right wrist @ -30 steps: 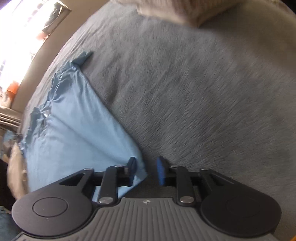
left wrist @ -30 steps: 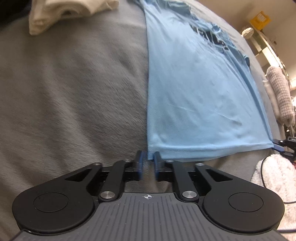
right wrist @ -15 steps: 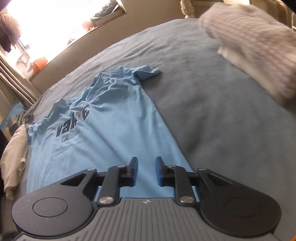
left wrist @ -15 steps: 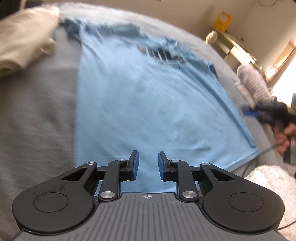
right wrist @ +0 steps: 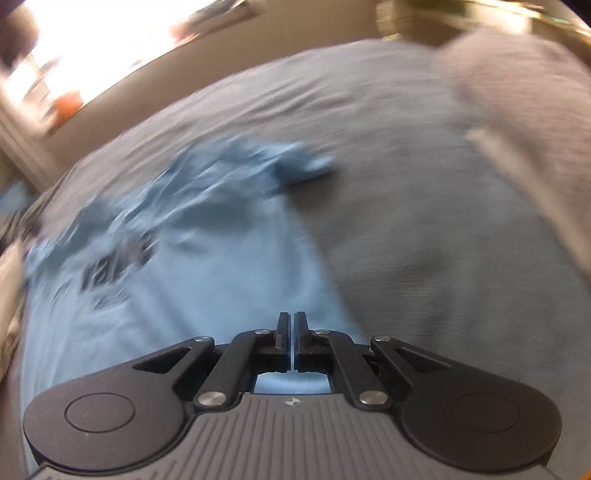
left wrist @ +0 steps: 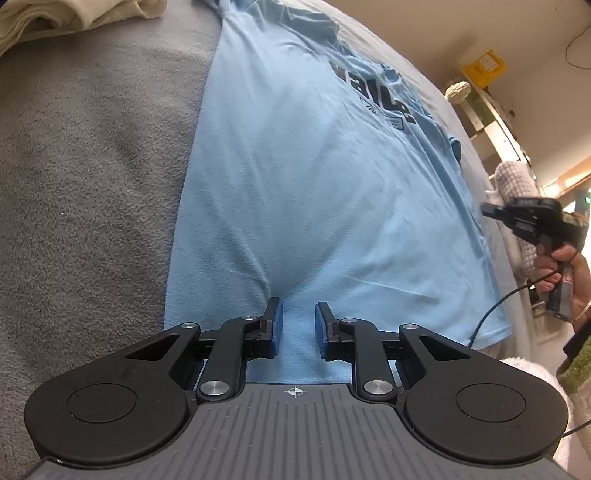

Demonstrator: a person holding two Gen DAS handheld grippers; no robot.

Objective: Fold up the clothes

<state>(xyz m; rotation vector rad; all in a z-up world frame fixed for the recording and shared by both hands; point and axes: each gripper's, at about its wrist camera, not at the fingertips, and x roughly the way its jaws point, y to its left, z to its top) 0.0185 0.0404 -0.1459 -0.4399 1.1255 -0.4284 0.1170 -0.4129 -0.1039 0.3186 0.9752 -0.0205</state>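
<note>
Light blue T-shirt (left wrist: 317, 177) spread flat, front up, on grey blanket (left wrist: 85, 177) covering the bed; dark printed lettering (left wrist: 373, 92) near the chest. Hem nearest the left camera, collar end far. Sleeve (right wrist: 303, 164) bunched at the far edge in the right wrist view, which is badly motion-blurred.

Left hand-held gripper (left wrist: 297, 325) low over the hem region, jaws slightly spread, shirt fabric visible in the gap. A raised fold of cloth runs up from just ahead of the fingertips; whether the pads press on it, cannot tell.

Right hand-held gripper (right wrist: 291, 334) over the shirt's right-hand edge, close to the border with the blanket. Jaws pressed together, only a thin slit between the pads; no cloth visibly caught in it. Same tool seen from the left view at far right, gripped by a person's hand (left wrist: 565, 269), beyond the shirt's side edge.

Cream folded fabric (left wrist: 70, 18) on the blanket, far left. Waffle-textured grey cloth (left wrist: 515, 181) beyond the right side.
</note>
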